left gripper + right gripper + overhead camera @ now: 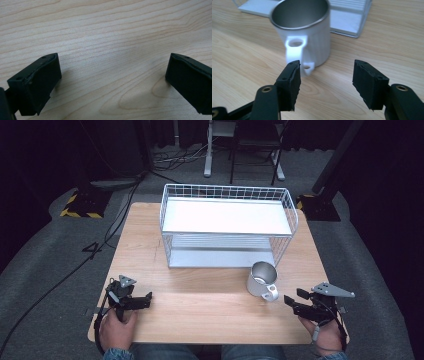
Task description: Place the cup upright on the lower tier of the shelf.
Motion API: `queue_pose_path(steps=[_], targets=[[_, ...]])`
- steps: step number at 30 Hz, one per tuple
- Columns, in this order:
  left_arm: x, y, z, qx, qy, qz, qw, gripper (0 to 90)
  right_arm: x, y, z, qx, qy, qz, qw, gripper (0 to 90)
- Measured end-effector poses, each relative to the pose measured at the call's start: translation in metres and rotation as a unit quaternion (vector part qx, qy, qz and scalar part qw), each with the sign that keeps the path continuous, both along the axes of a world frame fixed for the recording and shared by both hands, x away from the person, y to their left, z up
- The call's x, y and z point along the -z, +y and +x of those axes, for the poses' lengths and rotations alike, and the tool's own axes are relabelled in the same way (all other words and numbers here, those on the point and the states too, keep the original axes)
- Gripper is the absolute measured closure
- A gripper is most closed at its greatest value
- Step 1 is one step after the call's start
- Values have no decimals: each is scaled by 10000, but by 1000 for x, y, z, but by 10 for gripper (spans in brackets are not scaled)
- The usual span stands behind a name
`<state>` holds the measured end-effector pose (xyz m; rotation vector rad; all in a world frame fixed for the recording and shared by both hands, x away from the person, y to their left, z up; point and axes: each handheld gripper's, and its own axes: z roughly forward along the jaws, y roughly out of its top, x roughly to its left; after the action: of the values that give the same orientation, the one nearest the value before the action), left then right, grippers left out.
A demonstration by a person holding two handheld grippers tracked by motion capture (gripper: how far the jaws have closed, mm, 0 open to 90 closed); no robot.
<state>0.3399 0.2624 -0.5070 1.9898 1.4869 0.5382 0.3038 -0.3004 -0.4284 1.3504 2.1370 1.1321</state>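
standing upright on the pale wooden table (200,305), the white metal mug with a steel-grey inside (261,279) sits near the front right, just in front of the right corner of the white wire-mesh two-tier shelf rack (227,222). its white handle (270,292) points back toward the person's side and a little to the right, facing the right hand-held black two-jaw gripper (292,303).

that right gripper rests low over the table to the right of the mug and slightly nearer the person, its jaws aimed leftward at the mug and spread apart with nothing between them. in the right gripper view the mug (305,27) rises just beyond the right gripper (325,75); the handle (298,51) hangs toward the camera, and its lower end sits right beside the tip of the left-hand jaw, whether touching or a hair apart i cannot tell. the right-hand jaw stands clear of the mug, over bare wood. behind the mug lies the rack's flat white base (347,20).

the left hand-held black two-jaw gripper (145,300) is at the table's front left, well apart from the mug, held in the person's left hand (117,327). in the left gripper view the left gripper (112,75) has its jaws wide apart over bare wood grain, grasping nothing.
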Motion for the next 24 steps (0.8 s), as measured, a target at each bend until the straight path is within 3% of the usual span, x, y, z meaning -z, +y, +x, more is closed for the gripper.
queue_pose_path(steps=[13,22,24], targets=[[0,0,0,0,0,1,10000,5,5,33,6,-426,140,31,9990,363],[0,0,0,0,0,0,10000,5,13,46,19,-405,225,-118,9989,391],[0,0,0,-2,-1,-1,10000,5,16,48,23,-372,278,-156,9988,439]])
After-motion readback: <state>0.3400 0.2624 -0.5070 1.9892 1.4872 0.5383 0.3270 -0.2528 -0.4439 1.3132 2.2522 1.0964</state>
